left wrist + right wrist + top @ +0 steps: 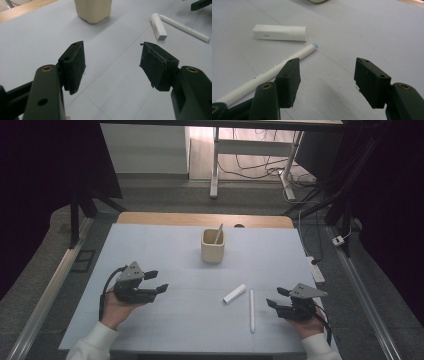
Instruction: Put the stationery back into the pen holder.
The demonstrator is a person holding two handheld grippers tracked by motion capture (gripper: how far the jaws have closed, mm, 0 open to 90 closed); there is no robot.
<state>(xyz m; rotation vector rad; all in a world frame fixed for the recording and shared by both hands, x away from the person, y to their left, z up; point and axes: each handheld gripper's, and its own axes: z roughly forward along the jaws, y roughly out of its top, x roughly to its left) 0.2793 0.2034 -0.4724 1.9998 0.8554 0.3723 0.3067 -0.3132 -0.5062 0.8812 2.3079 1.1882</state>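
Observation:
A cream square cup stands at the middle of the pale blue mat, with a thin stick leaning inside it. A short white block lies right of centre, and a long white pen lies beside it. My left gripper rests low at the left, open, nothing between its jaws; the cup, block and pen lie beyond them. My right gripper sits open at the right, just right of the pen. In its view the pen passes behind the left jaw, the block farther off.
The mat covers a wooden table whose far edge shows behind the cup. Beyond it are a desk frame, loose cables on the floor and dark stands at both sides.

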